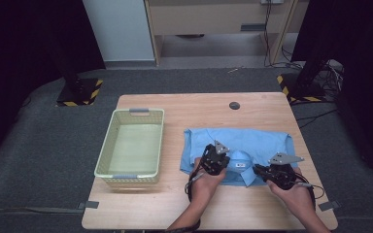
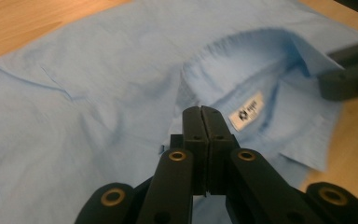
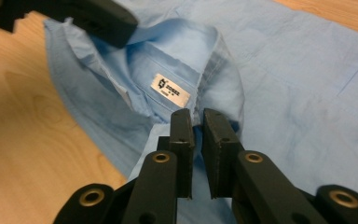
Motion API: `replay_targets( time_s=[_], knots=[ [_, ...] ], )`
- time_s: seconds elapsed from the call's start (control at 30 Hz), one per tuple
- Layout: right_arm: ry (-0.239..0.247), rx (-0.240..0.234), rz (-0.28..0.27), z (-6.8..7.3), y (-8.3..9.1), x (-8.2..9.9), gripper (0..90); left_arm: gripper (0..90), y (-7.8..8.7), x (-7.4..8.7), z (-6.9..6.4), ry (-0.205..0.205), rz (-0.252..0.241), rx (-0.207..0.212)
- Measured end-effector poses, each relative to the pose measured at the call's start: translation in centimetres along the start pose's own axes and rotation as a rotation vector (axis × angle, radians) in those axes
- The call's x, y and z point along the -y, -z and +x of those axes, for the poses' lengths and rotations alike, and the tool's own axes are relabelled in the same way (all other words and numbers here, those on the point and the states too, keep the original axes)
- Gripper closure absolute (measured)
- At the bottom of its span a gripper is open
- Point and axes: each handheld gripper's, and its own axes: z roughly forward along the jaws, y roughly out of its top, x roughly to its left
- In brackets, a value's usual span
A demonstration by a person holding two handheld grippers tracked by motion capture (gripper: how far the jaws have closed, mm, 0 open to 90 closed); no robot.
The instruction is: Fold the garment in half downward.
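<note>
A light-blue shirt [image 1: 252, 141] lies folded on the wooden table [image 1: 175, 204], its collar [image 1: 241, 164] toward the near edge. My left gripper [image 1: 226, 162] is at the collar's left side. In the left gripper view its jaws [image 2: 201, 113] are pressed together over the collar's edge near the white label [image 2: 247, 112], with no cloth visible between them. My right gripper [image 1: 258, 169] is at the collar's right side. In the right gripper view [image 3: 196, 116] a narrow gap separates its jaws, and the collar's seam [image 3: 200, 100] runs down into that gap beside the label [image 3: 170, 88].
A pale green basket [image 1: 106, 145] stands at the table's left with nothing in it. A small black round disc [image 1: 234, 105] sits near the far edge. Bare wood runs along the near edge. Dark stands and cables are on the floor beyond.
</note>
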Motion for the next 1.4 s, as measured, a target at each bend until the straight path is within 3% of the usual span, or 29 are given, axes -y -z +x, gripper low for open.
replay_targets(
  time_s=[0.1, 0.17, 0.27, 0.4, 0.43, 0.53, 0.6, 0.73, 0.83, 1.0, 1.1, 1.17, 1.27, 1.33, 1.37, 1.4],
  knots=[
    [-0.018, -0.016, -0.011, 0.5, 1.1, 0.3, 72.4, 89.7, 1.0, 1.4, -1.2, -0.031, 0.009, 0.011],
    [-0.042, -0.028, -0.056, 0.6, 2.2, 0.1, 69.4, 89.7, 1.2, 2.1, -1.7, -0.042, 0.014, 0.019],
    [-0.067, 0.004, -0.105, 0.6, 2.8, -0.7, 59.3, 89.7, 1.6, 2.8, -2.2, -0.047, 0.010, 0.023],
    [-0.091, 0.070, -0.064, -0.1, 1.4, -1.5, 51.3, 89.0, 2.3, 3.7, -2.6, -0.052, -0.005, 0.032],
    [-0.091, 0.084, -0.050, -0.3, 0.9, -1.5, 51.3, 88.8, 2.7, 3.9, -2.5, -0.054, -0.013, 0.030],
    [-0.153, 0.111, -0.028, -1.4, -0.5, -1.4, 55.0, 88.7, 3.4, 3.9, -2.2, -0.054, -0.024, 0.027],
    [-0.167, 0.102, -0.013, -1.6, -0.8, -1.3, 56.2, 88.1, 3.9, 4.0, -2.0, -0.052, -0.034, 0.028],
    [-0.102, 0.044, 0.066, -0.3, -1.4, -0.1, 57.1, 69.4, 4.8, 4.4, -1.9, -0.043, -0.057, 0.008],
    [-0.057, -0.004, 0.099, 0.6, -1.3, 1.8, 57.4, 53.8, 5.5, 4.4, -1.7, -0.026, -0.085, -0.008],
    [-0.041, -0.025, 0.121, 1.1, -1.1, 2.9, 54.9, 46.5, 6.1, 3.7, -1.4, -0.001, -0.127, -0.016],
    [0.004, -0.023, 0.134, 1.7, -1.3, 2.8, 54.9, 43.9, 6.4, 2.9, -1.2, 0.035, -0.186, -0.017],
    [0.028, -0.016, 0.142, 1.9, -1.5, 2.8, 54.7, 41.9, 6.3, 2.5, -1.2, 0.041, -0.190, -0.018],
    [0.039, -0.010, 0.143, 2.1, -1.5, 2.8, 54.3, 41.6, 5.7, 2.4, -1.5, 0.010, -0.164, -0.020],
    [0.056, -0.009, 0.136, 2.0, -1.5, 3.0, 53.6, 41.0, 4.7, 3.0, -1.8, -0.029, -0.115, -0.024],
    [0.060, -0.014, 0.132, 1.9, -1.4, 3.1, 53.5, 40.8, 3.5, 4.0, -1.8, -0.038, -0.064, -0.027],
    [0.060, -0.014, 0.132, 1.9, -1.4, 3.1, 53.5, 40.7, 3.5, 4.0, -1.8, -0.038, -0.064, -0.027]
  ],
)
